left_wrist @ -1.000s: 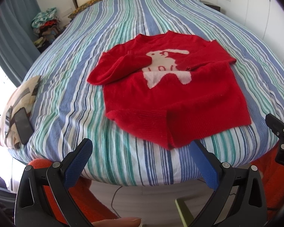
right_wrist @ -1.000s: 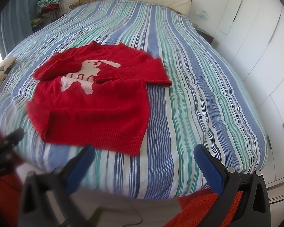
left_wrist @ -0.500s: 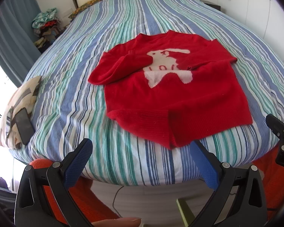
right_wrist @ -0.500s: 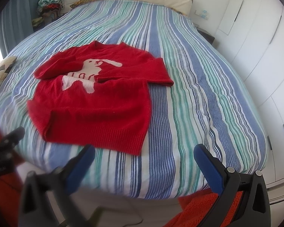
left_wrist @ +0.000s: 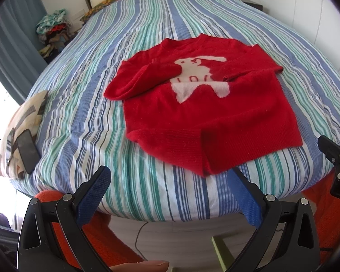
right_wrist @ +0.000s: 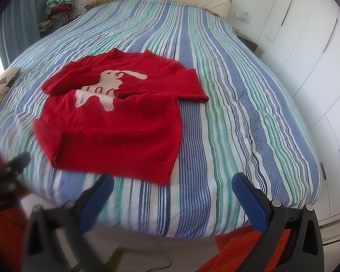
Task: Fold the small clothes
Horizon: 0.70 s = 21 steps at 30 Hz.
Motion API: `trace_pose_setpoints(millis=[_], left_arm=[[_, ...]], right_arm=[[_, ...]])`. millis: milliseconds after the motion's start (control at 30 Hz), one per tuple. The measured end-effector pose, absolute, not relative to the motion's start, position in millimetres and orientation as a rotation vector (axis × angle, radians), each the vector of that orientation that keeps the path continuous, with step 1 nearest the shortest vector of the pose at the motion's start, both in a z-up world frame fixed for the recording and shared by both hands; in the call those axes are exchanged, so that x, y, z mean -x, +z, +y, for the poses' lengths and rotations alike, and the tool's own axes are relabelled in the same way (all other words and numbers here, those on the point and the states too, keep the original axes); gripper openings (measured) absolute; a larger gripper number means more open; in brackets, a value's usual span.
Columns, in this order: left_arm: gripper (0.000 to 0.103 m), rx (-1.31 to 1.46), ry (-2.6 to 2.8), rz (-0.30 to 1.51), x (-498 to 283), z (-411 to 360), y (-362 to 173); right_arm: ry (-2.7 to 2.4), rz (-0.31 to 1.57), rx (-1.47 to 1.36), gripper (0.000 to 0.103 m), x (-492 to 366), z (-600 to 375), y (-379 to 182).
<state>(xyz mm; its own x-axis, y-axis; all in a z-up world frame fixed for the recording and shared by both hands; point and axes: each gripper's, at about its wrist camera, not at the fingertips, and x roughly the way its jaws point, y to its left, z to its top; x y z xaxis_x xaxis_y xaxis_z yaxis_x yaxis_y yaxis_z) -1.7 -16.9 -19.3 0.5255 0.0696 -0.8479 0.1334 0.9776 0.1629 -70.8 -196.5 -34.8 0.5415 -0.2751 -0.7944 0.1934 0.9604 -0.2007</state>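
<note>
A small red sweater [left_wrist: 210, 115] with a white animal on its chest lies face up near the foot of a striped bed [left_wrist: 83, 113]. Both sleeves are folded in over the chest. It also shows in the right wrist view [right_wrist: 115, 122]. My left gripper [left_wrist: 167, 181] is open and empty, just off the bed's foot edge below the sweater's hem. My right gripper [right_wrist: 172, 185] is open and empty, near the foot edge by the hem's right corner. Its body shows at the right edge of the left wrist view [left_wrist: 337, 161].
A patterned cushion [left_wrist: 25, 122] with a dark phone [left_wrist: 28, 151] on it lies at the bed's left edge. A pile of clothes [left_wrist: 54, 27] sits by the curtain at the far left. White wardrobe doors [right_wrist: 317, 68] stand to the right. Orange fabric [right_wrist: 244, 253] lies below the bed's foot.
Both grippers have moved slightly closer to the bed's foot edge. The sweater has not moved, and both grippers stay open.
</note>
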Motion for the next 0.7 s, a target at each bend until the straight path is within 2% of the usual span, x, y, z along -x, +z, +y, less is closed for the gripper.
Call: trace_pose_setpoints(millis=[100,267,367,467,533,567,600,667,700], left_arm=[[0.102,-0.118,-0.033,1.066,-12.2,18.6,-27.6],[0.101,0.214,-0.028,1.16,-65.6,92.9,-40.6],[0.101,0.24,-0.085,1.174,-108.5,86.3,-47.2],[0.101,0.118,-0.113,1.223,-145.4,49.2,-70.4],[0.096,0.015,-0.117,1.303,-154.4,31.5,-97.6],[0.075,-0.018,-0.127,1.352,-150.6,28.7,-110.0],[0.068,-0.039,-0.153,1.381,-141.0,30.1,-117.2],[0.069,-0.086,-0.207,1.334,-108.9,43.1,-107.8],[0.076,-0.122,-0.203,1.321,-91.0,52.9,-99.8]], right_arm=[[-0.267,0.972,0.079,0.103,71.3,-199.9,-38.5],[-0.322,0.98,0.007,0.103,75.4,-234.4,-48.1],[-0.327,0.989,-0.059,0.103,71.6,-252.2,-58.2],[-0.294,1.001,-0.129,0.103,62.6,-260.6,-68.4],[-0.283,1.002,-0.182,0.103,59.6,-264.4,-72.2],[-0.276,1.001,-0.2,0.103,59.7,-264.6,-73.3],[-0.266,1.002,-0.213,0.103,60.6,-264.5,-73.8],[-0.249,1.001,-0.221,0.103,66.3,-265.6,-73.0],[-0.25,0.996,-0.215,0.103,70.4,-267.4,-72.0]])
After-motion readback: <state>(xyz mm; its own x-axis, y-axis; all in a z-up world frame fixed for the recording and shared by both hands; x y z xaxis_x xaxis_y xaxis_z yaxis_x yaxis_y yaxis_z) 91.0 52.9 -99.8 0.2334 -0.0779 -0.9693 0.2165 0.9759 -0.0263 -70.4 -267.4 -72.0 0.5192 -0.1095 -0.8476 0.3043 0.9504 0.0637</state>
